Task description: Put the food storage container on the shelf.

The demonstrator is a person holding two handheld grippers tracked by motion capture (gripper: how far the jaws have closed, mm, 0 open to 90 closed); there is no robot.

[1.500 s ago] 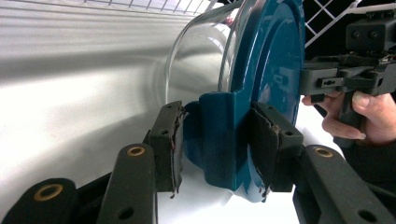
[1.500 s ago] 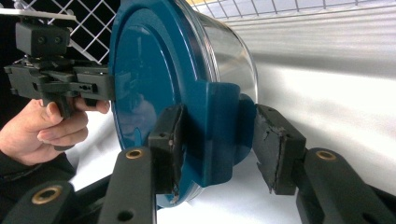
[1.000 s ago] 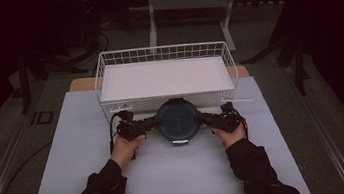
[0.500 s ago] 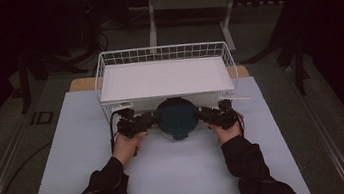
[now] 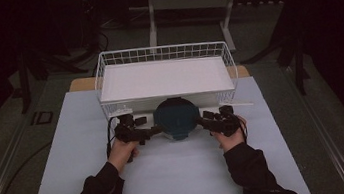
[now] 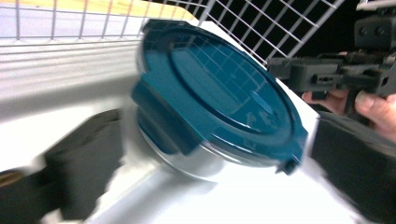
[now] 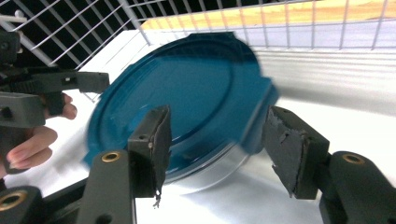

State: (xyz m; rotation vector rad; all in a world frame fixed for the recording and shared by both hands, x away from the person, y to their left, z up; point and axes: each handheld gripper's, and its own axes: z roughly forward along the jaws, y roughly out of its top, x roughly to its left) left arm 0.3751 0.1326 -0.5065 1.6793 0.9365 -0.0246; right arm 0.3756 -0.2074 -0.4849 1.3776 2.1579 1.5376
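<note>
The round container with the teal lid (image 5: pixel 177 118) sat tilted just in front of the wire basket (image 5: pixel 162 53), its far edge up against the basket's front wall, its near edge low over the white desk (image 5: pixel 180 176).

Left hand-held gripper (image 5: pixel 155 129): its jaws had just been opening and stood wide, released, either side of the container's left edge in the left gripper view, pads clear of it. Right hand-held gripper (image 7: pixel 215 144): its jaws had also just been opening, and they straddled the lid's right edge with a gap visible on both sides, so no real grip.

Risks as judged:
- With both sets of jaws slack, the tilted container could slide off the basket wall and drop flat onto the desk, or roll on its round side.
- If only the lid's lip was re-caught, the lid might pop off the clear bowl under it.
- The basket's front wires stood close; a lift without height could snag the lid.
</note>
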